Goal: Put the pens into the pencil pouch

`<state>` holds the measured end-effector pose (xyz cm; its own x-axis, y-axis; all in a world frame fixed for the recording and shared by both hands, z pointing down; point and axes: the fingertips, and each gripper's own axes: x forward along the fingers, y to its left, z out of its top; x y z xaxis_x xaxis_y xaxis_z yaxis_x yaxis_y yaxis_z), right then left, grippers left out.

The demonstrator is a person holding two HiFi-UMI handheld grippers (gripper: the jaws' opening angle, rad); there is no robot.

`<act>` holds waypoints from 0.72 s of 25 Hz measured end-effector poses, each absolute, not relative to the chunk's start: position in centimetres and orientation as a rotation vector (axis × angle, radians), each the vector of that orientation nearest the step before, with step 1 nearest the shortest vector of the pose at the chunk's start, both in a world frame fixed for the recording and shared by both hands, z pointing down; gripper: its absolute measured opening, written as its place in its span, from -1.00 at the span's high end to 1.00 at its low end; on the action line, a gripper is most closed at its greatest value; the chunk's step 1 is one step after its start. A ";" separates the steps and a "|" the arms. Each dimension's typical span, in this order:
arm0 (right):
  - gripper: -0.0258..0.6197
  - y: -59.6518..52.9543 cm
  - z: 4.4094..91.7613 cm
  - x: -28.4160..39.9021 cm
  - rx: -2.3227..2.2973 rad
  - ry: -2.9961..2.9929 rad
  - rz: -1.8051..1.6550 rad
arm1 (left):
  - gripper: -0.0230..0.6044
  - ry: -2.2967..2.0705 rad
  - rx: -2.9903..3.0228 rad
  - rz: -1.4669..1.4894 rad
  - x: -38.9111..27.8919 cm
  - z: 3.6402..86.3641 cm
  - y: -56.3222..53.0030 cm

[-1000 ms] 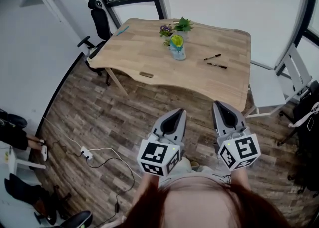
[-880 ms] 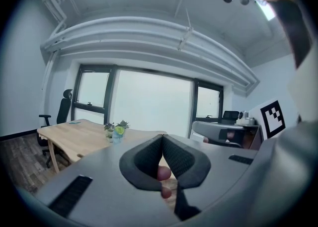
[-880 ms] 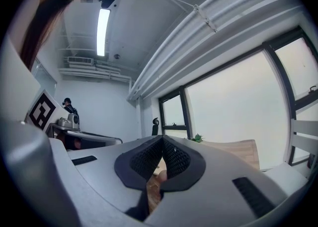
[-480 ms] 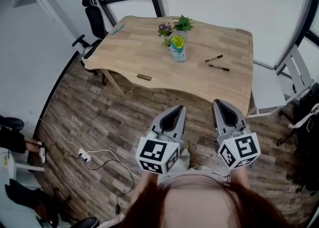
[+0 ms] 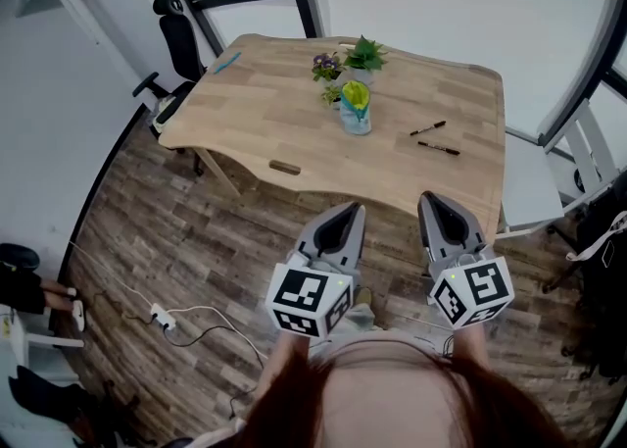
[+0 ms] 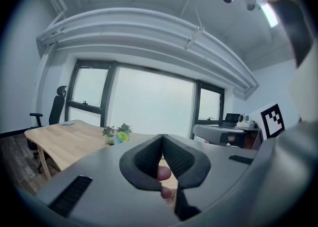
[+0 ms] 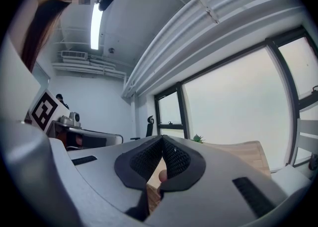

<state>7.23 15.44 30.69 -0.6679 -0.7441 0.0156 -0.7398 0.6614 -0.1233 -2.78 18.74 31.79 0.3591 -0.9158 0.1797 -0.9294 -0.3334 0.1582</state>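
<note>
The two thin black pens (image 5: pixel 427 128) lie lower in the head view than a second ago. The whole light wooden table (image 5: pixel 265 118) now looks nearer and sits further down the frame. The left gripper (image 5: pixel 350 213) and the right gripper (image 5: pixel 434 203) keep the same spots at the bottom of that view. Both are pressed closed on nothing, as they were before. The black office chair (image 5: pixel 176 39) at the table's 10 o'clock corner has slid slightly leftward.

The pens rest flat on the bare tabletop, near each other but not touching. They are at about 3 o'clock from the light-blue pencil pouch with a yellow-green top (image 5: pixel 356 108). The upper pen tilts up toward 2 o'clock, while the lower pen (image 5: pixel 439 148) lies nearly level, dipping slightly to the right. Each looks dark from end to end; finer detail is too small to make out. The pouch stands upright near the table's middle. Two small potted plants (image 5: pixel 346 59) stand just beyond it toward 12 o'clock. A small brown block (image 5: pixel 285 168) lies near the table's front edge at 7 o'clock from the pouch. Both grippers hang over the wood-plank floor (image 5: pixel 196 230), well short of the table.
</note>
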 end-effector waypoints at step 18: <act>0.92 10.0 30.6 3.8 -1.376 2.782 -0.156 | 0.92 -1.506 2.439 0.071 -7.4 32.7 12.2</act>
<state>3.76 10.02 30.60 -0.6074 -0.7943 0.0136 -0.7908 0.6030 -0.1051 -7.36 12.21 32.71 0.4574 -0.8701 0.1835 -0.8836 -0.4213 0.2043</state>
